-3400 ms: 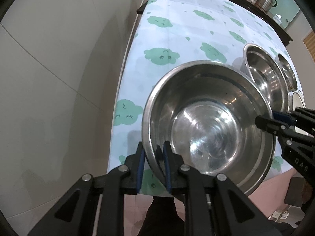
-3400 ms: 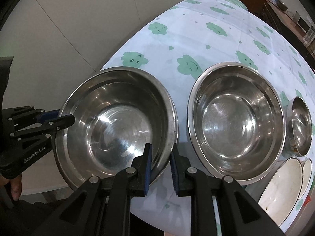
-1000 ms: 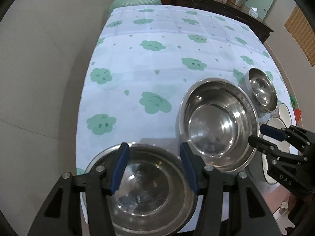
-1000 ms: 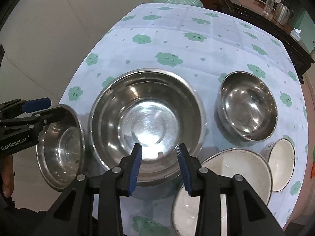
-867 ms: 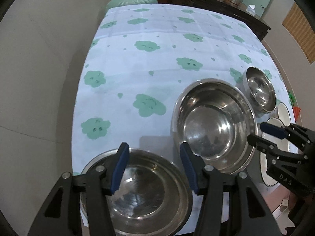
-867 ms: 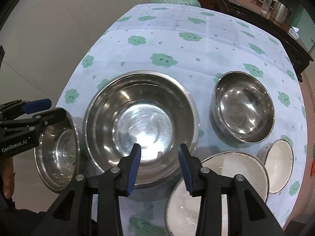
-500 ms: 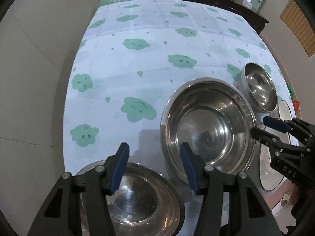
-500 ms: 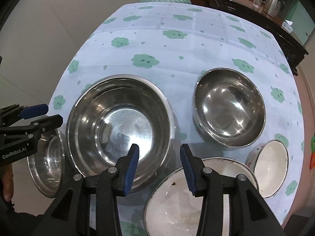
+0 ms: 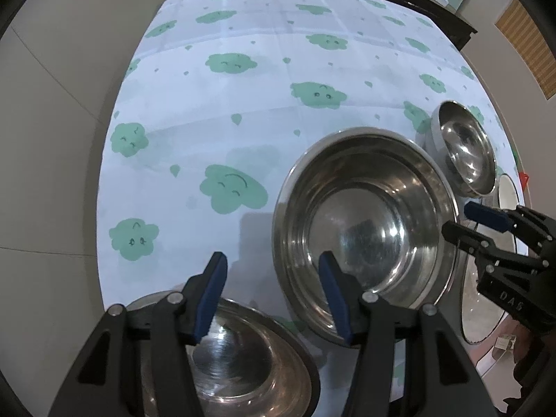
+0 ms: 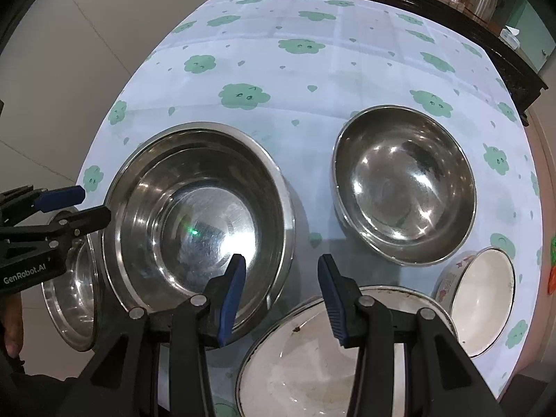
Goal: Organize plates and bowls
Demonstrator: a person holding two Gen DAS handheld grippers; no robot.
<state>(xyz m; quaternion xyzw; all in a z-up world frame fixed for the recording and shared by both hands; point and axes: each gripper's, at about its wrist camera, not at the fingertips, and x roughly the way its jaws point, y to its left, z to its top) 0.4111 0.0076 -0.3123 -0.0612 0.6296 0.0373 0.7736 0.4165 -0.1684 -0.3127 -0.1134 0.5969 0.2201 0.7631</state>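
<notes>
We hold both tongs released and gripping nothing: the left gripper [image 9: 272, 293] hangs with its blue pads spread wide above the near left corner of the tabletop [image 9: 250, 111], and the right gripper [image 10: 279, 293] is spread about as wide over the near edge, touching none of the dishes. The tabletop, under a pale cloth with green clouds, lies bare across its far half and along its left side. Largest of the dishes, the big steel bowl [image 10: 198, 215] sits near the front edge between our two grippers. The second steel bowl [image 9: 239, 358] lies just left of it at the near left corner, its rim reaching past the table edge under the left gripper. The white plate [image 10: 299, 375] rests at the front edge below the right gripper, just beside the big steel bowl. The medium steel bowl [image 10: 403, 184] stands farther back toward the right edge, apart from the big one. The small white bowl [image 10: 481, 295] sits by the right edge, close to the plate.
</notes>
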